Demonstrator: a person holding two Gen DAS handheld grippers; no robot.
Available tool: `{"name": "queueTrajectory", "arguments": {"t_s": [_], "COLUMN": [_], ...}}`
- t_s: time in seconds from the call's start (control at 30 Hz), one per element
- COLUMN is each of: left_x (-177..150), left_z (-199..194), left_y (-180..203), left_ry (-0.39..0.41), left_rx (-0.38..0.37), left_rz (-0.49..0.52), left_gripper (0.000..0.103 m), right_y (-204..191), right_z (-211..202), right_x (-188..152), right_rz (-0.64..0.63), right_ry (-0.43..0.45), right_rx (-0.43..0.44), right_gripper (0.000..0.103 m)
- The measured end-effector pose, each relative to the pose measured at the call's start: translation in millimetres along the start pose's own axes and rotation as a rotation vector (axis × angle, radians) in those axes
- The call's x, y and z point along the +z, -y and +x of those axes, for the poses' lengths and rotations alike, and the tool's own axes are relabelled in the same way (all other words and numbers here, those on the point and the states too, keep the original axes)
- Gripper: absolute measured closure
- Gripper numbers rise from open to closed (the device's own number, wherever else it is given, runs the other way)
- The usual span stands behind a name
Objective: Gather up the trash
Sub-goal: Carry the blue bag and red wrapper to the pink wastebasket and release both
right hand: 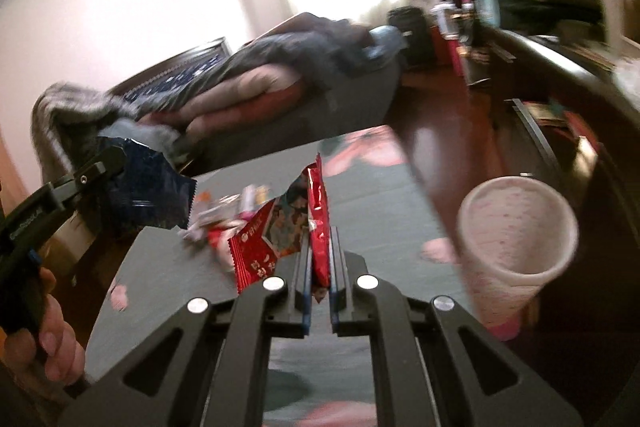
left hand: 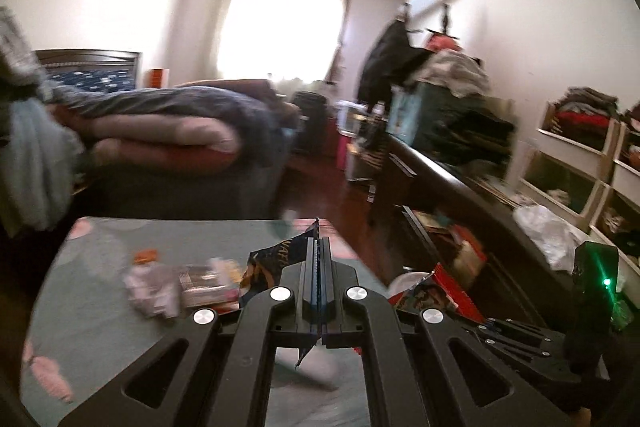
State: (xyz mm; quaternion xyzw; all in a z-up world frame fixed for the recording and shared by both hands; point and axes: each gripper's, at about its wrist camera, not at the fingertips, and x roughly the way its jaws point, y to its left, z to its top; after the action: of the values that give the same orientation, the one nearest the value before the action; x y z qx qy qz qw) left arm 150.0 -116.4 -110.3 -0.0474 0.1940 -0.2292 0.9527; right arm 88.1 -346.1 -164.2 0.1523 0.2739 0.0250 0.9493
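Observation:
My left gripper (left hand: pixel 319 247) is shut on a dark blue snack wrapper (left hand: pixel 270 263) with orange lettering, lifted above the table. The right wrist view shows the same gripper (right hand: pixel 94 169) at the left, with the blue wrapper (right hand: pixel 148 187) hanging from it and a hand (right hand: pixel 52 339) on its handle. My right gripper (right hand: pixel 320 251) is shut on a red foil wrapper (right hand: pixel 318 203), whose printed flap (right hand: pixel 264 239) hangs to the left. Loose wrappers (left hand: pixel 168 287) lie on the grey-green cloth table (left hand: pixel 100 307). Both views are blurred.
A pale pink speckled bin (right hand: pixel 516 235) stands just right of the table. A bed with rumpled bedding (left hand: pixel 168 123) lies beyond the table. A dark desk piled with clothes (left hand: pixel 452 131) and white shelves (left hand: pixel 580 163) line the right wall, with wooden floor (left hand: pixel 328 199) between.

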Motion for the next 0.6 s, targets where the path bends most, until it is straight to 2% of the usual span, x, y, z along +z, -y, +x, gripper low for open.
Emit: {"name": "queueTrajectory", "arguments": {"t_s": [0.17,0.3,0.5,0.6], "left_x": [9.3,9.4,-3.5,-13.9], "left_z": [48.3,95.9,156.9,190.2], "left_y": [57.1,106.9,158.4,176.7], "left_ry": [-0.047,-0.101,-0.165,-0.225], "left_rx": [-0.13,-0.229,-0.314,-0.359], "left_rz": [0.056,0.092,0.138,0.138], "left_gripper": [0.102,0.102,0.102,0.102], "right_y": [59.3,108.4,164.5,188.6], "right_z": [-12.9,-11.9,11.7,29.2], "right_x": [9.9,14.5,18.2,15.2], "right_rz": [0.056,0.101,0.151,0.171], "right_ry": [0.062,0.078,0.052,0.034], "right_rx": [-0.14,-0.231,-0.323,-0.362], "right_gripper": [0.095,0.095,0.095,0.095]}}
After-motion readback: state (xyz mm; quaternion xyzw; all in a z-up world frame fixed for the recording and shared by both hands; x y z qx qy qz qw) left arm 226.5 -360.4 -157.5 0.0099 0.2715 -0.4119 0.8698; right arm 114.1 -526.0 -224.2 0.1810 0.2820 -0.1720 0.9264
